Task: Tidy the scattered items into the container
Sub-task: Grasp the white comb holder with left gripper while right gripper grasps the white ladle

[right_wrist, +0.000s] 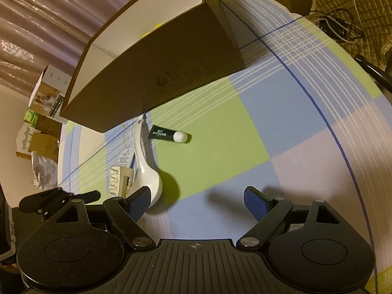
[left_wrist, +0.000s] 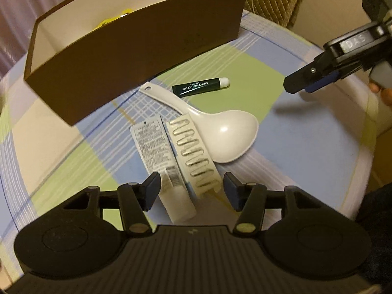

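My left gripper [left_wrist: 191, 188] hangs low in the frame with its jaws half open around a white tube [left_wrist: 161, 161] and a strip of capsules [left_wrist: 193, 154], the pads not pressing on either. A white spoon [left_wrist: 220, 129] lies just right of the strip, a dark lip balm [left_wrist: 199, 87] above it. The brown box [left_wrist: 137, 56] fills the upper left. My right gripper [right_wrist: 196, 203] gapes wide over bare checked cloth [right_wrist: 294, 127], holding nothing

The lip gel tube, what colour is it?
Dark green lip gel tube with a white cap, clearest in the left wrist view.
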Motion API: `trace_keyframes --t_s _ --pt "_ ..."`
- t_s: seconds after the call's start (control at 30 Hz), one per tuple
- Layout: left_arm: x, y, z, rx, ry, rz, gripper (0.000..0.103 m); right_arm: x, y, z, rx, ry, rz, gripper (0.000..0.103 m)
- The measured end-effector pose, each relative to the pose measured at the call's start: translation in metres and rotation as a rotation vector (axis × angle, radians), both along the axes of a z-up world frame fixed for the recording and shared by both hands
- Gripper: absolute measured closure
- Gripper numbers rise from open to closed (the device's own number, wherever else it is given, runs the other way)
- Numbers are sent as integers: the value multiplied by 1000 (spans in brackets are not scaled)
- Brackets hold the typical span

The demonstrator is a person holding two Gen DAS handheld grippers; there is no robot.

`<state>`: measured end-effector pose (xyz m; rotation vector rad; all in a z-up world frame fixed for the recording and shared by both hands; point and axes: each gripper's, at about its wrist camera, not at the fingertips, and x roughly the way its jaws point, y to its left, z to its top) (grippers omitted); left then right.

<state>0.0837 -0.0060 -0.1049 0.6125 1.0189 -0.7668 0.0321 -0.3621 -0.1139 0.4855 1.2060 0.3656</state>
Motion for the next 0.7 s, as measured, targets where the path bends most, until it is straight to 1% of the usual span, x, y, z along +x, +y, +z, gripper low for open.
trace_keyframes --t_s 0.07,0.1,0.13,0.2,0.27,0.3,0.37,0.47,0.6,0.63,0.67,0.7 --pt "3 -4 -2 -5 9 -6 51 -2 -1 0 0 3 -6 15" --pt "5 -6 -5 4 5 -10 51 -2 -1 -1 1 5 -11 15" --pt "6 -9 -8 15 -2 -16 54 -2 -2 -1 2 8 -15 15" --pt "9 -12 -14 27 -3 -21 60 -3 -1 -2 11 13 -18 15" --pt "12 -14 -18 31 9 -8 75 -3 0 -3 33 16 -22 15" --pt "12 -14 -19 26 9 -2 77 -3 0 -4 51 20 -26 15" --pt "11 -13 -18 22 -2 9 79 -3 1 -7 100 33 -41 15" --pt "11 -6 -16 6 1 45 80 -2 6 -15 169 68 -74 15" --pt "9 9 -5 -34 0 110 80 2 18 -27 205 110 -87 15" --pt "9 14 -1 -48 1 129 80 3 21 -29 206 116 -90 17" --pt "9 18 3 -61 0 146 80 5 24 -31 213 121 -92 36" --pt "8 22 7 -72 -3 161 80 8 26 -35 228 133 -96 43"
